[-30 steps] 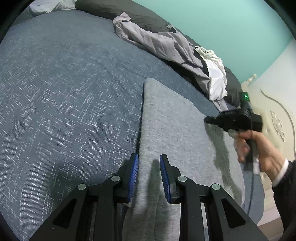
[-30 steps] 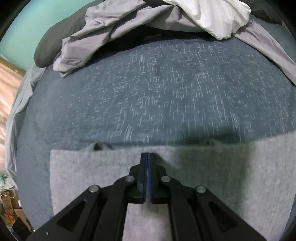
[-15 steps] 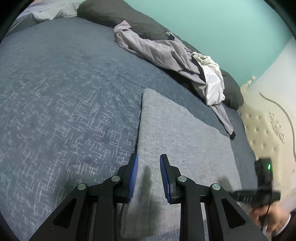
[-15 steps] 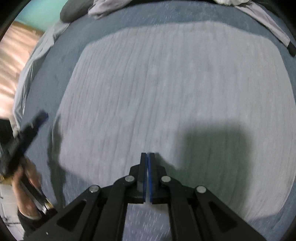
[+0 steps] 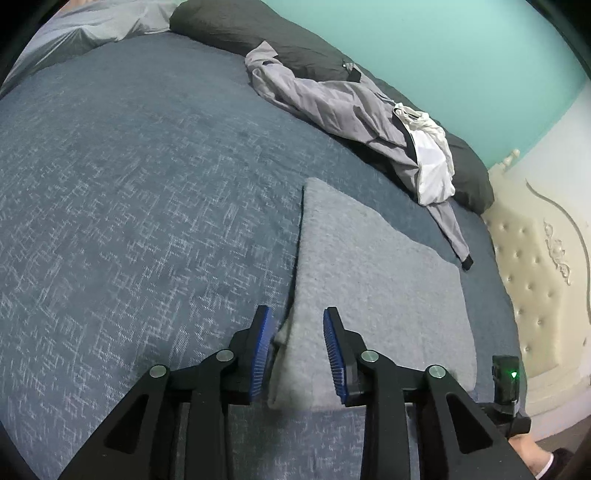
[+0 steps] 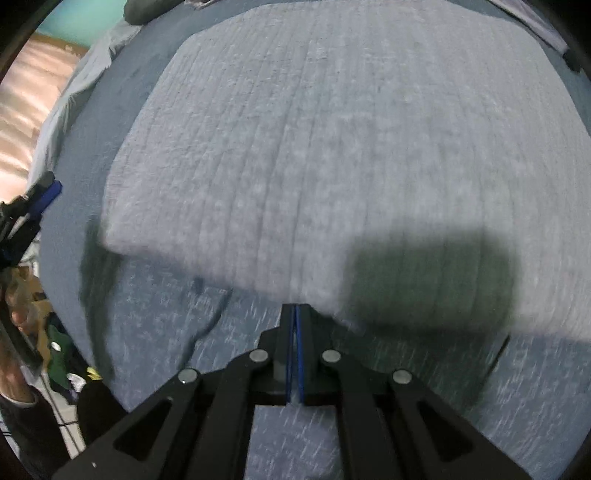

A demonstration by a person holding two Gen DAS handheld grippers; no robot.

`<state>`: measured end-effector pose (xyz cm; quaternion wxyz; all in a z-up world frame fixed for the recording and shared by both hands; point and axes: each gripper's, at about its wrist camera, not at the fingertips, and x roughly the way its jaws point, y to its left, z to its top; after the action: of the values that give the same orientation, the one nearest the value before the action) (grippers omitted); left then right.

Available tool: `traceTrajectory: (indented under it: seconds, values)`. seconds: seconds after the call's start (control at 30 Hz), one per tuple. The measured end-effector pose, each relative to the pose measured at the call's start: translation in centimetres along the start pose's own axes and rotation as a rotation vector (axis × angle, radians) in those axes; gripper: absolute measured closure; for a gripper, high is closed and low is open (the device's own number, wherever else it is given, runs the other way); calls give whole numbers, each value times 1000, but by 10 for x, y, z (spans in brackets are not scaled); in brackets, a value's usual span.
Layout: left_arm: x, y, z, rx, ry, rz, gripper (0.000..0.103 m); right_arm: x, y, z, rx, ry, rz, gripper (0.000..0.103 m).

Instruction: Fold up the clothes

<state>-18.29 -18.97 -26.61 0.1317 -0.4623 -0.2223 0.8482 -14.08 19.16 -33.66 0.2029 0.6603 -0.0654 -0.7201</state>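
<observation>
Bed with blue-grey patterned cover: the landmark for all items.

Left gripper: over the cover's near edge, blue-padded jaws parting. A raised corner of the folded cloth stands between them; the left pad sits just beside it, the right pad clear of it.

Folded grey garment: flat rectangle on the cover, toward the near right side, near edge close to the bed's edge.

Grey jacket: crumpled on the cover's far side, beyond the folded garment, one sleeve trailing toward it.

White garment: bunched on the jacket's right end.

Dark pillows: along the far edge of the bed.

Right gripper: over the bed at the folded garment's near edge, jaws pressed together, nothing between them.

Cream tufted headboard: at the bed's right end.
</observation>
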Motion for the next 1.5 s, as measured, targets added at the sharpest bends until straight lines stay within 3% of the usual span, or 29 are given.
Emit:
traceTrajectory:
  seconds: [0.1,0.2,0.5,0.7,0.9,1.1,1.27,1.33,1.4,1.5]
  values:
    - [6,-1,-7,-8,36,-8,61,-22,-14,-1,33,-78,28,103]
    - [12,-1,-15,-14,74,-14,57,-31,-30,18,101,-160,57,103]
    - [34,6,-32,-104,161,-60,56,-68,-102,-23,262,-318,86,103]
    - [49,13,-42,-148,194,-34,55,-86,-136,-58,331,-409,137,102]
    - [63,30,-53,-233,221,-50,55,-88,-169,-80,388,-411,166,102]
    - [70,45,-60,-342,164,-136,55,-76,-172,-85,403,-386,172,102]
    - [75,42,-59,-343,126,-165,57,-72,-176,-83,417,-376,166,102]
    - [79,40,-57,-340,114,-166,59,-72,-178,-82,424,-378,168,102]
    - [80,38,-55,-333,99,-167,76,-73,-178,-81,421,-379,167,102]
    - [82,33,-53,-307,85,-174,90,-75,-177,-81,415,-380,161,102]
